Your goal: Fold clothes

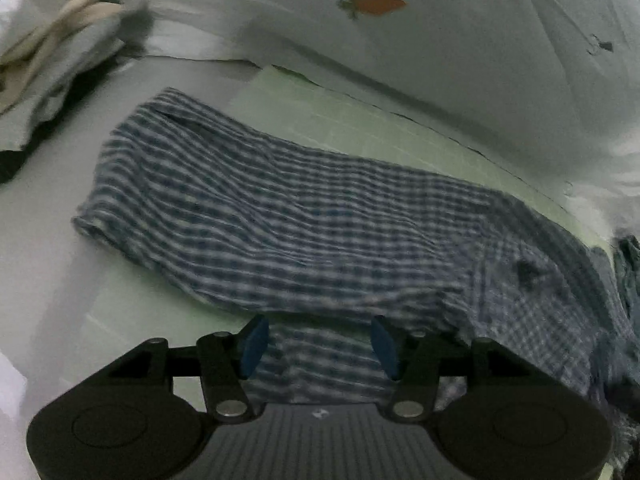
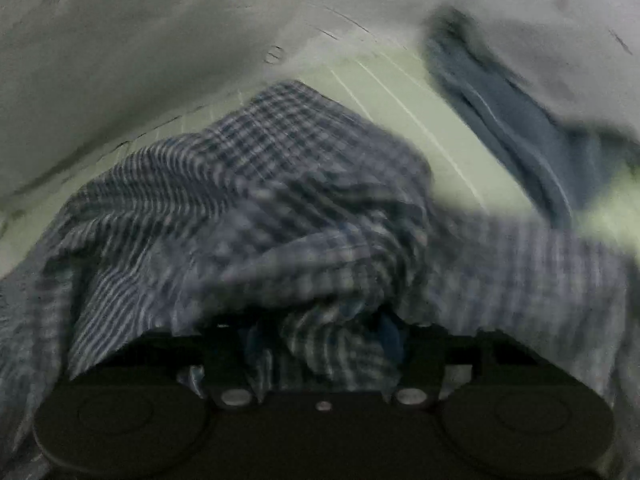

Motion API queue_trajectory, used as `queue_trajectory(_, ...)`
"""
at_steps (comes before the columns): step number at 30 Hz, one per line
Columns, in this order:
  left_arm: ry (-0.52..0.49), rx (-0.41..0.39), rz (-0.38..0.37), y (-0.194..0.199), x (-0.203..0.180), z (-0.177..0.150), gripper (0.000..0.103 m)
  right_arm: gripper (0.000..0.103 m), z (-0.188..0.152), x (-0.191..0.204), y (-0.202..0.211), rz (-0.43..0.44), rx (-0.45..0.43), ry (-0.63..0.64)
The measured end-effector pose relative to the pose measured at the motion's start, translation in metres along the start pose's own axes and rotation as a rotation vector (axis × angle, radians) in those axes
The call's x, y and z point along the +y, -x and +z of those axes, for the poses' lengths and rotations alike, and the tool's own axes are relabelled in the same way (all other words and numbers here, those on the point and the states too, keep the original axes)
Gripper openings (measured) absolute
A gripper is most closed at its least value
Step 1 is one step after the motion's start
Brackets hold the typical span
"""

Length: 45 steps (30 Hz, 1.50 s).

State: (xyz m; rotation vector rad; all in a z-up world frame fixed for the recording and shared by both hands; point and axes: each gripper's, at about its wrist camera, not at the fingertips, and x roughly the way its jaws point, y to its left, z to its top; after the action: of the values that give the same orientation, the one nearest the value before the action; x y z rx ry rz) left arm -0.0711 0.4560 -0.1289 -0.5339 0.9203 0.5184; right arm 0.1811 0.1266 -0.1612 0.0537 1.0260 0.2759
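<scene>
Folding is judged partly done: the blue-and-white checked cotton garment (image 1: 280, 216) is laid on the pale green gridded mat (image 1: 360, 128), bunched toward 4 o'clock. The left gripper (image 1: 320, 346) is held wide apart, gripping nothing; the right gripper (image 2: 320, 344) is draped in cloth, its grip undeterminable.

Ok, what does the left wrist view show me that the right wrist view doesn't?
Only the left wrist view shows the left gripper, open, with plaid cloth lying between its blue pads; the checked garment spread long across the mat; a carrot print on the white sheet; and a pile of pale clothes at far left.

Only the right wrist view shows the right gripper buried under bunched plaid, so its grip cannot be judged, plus a blue garment at upper right.

Both show the plaid garment and the green mat.
</scene>
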Motion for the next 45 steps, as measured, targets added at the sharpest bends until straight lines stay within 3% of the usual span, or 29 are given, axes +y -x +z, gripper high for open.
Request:
queue_trajectory(2,-0.018,0.027,-0.035,-0.002,-0.011,-0.012,0.058,0.052,0.025,0.009,-0.018,0.012,-0.016,0.039)
queue_trajectory(8,-0.05,0.046,-0.057,0.003,-0.023,-0.021,0.058,0.049,0.115,0.044,-0.083,0.041,-0.087,0.146)
queue_trajectory(11,-0.066,0.054,-0.066,0.006,-0.028,-0.024,0.058,0.051,0.146,0.053,-0.088,0.027,-0.105,0.079)
queue_trajectory(12,-0.071,0.057,-0.069,0.007,-0.03,-0.025,0.059,0.054,0.143,0.053,-0.079,0.036,-0.131,0.074)
queue_trajectory(14,-0.085,0.068,-0.081,0.008,-0.034,-0.029,0.06,0.07,0.125,0.05,-0.06,0.05,-0.161,0.076)
queue_trajectory(21,-0.225,0.137,-0.152,0.006,-0.061,-0.054,0.066,0.07,0.014,0.005,0.014,0.029,-0.114,-0.005)
queue_trajectory(25,-0.286,0.159,-0.113,0.001,-0.072,-0.073,0.066,0.065,-0.044,-0.005,0.045,0.055,-0.046,-0.063)
queue_trajectory(26,-0.288,0.165,-0.104,0.0,-0.073,-0.079,0.062,0.062,-0.057,-0.006,0.052,0.065,-0.031,-0.066)
queue_trajectory(28,-0.284,0.161,-0.104,0.003,-0.073,-0.087,0.042,0.057,-0.076,-0.005,0.062,0.076,-0.017,-0.062)
queue_trajectory(29,-0.284,0.155,-0.105,0.007,-0.073,-0.091,0.018,0.054,-0.083,-0.005,0.066,0.082,-0.014,-0.064)
queue_trajectory(30,-0.275,0.157,-0.115,0.01,-0.072,-0.095,0.003,0.051,-0.085,-0.006,0.07,0.092,-0.017,-0.065)
queue_trajectory(34,-0.256,0.177,-0.158,0.023,-0.074,-0.113,0.0,0.049,-0.094,-0.012,0.083,0.127,-0.036,-0.072)
queue_trajectory(40,-0.291,0.205,-0.149,0.049,-0.074,-0.157,0.0,0.049,-0.111,-0.026,0.104,0.15,-0.049,-0.062)
queue_trajectory(45,-0.29,0.144,-0.117,0.071,-0.066,-0.167,0.002,0.052,-0.131,-0.023,0.107,0.156,-0.019,-0.024)
